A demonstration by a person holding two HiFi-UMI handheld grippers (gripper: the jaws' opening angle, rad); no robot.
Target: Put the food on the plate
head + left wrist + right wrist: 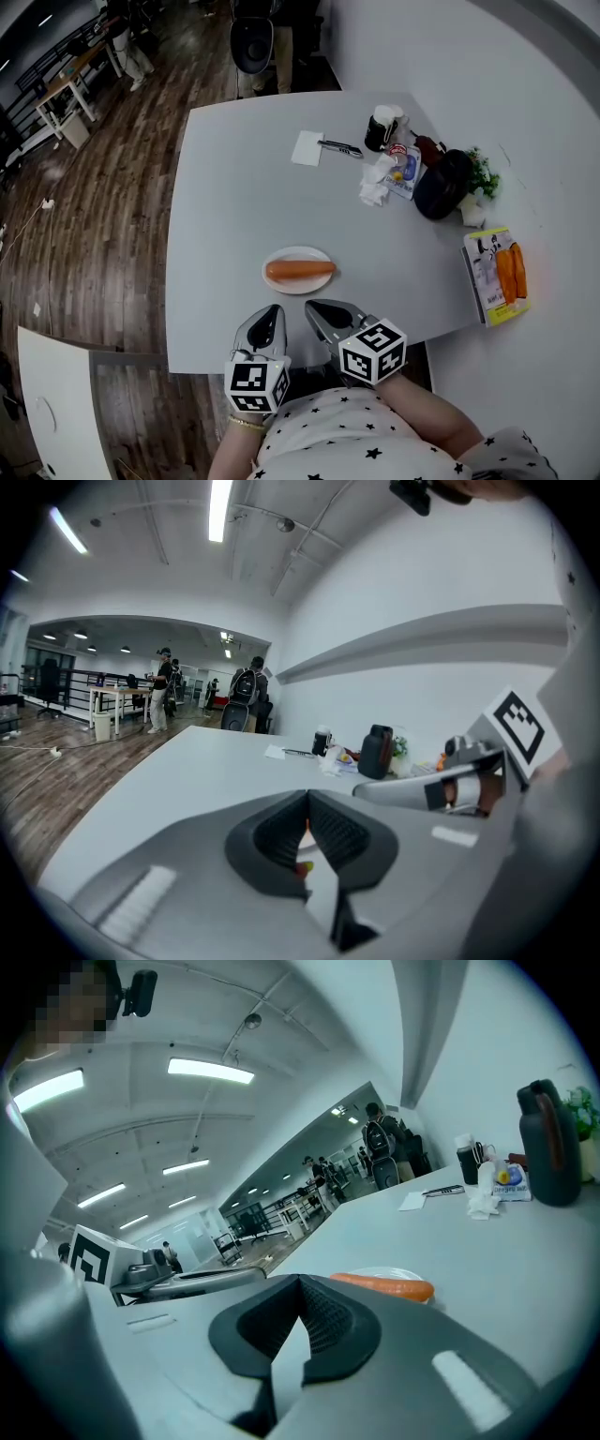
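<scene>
An orange carrot [300,270] lies across a small white plate [298,256] near the front middle of the grey table [244,187]. Both grippers hover at the table's front edge, just short of the plate. My left gripper [269,318] is shut with nothing in it; its pads [330,829] meet. My right gripper [321,313] is shut and empty too, to the right of the left one. In the right gripper view the carrot [384,1286] and the plate [398,1274] show just beyond the closed pads [323,1321].
At the table's back right stand a black bottle [442,184], a dark cup [382,129], crumpled tissues [375,183], a small plant [481,172] and a paper note [307,148] with a pen [339,148]. A package showing carrots [498,272] lies at the right edge. People stand far off.
</scene>
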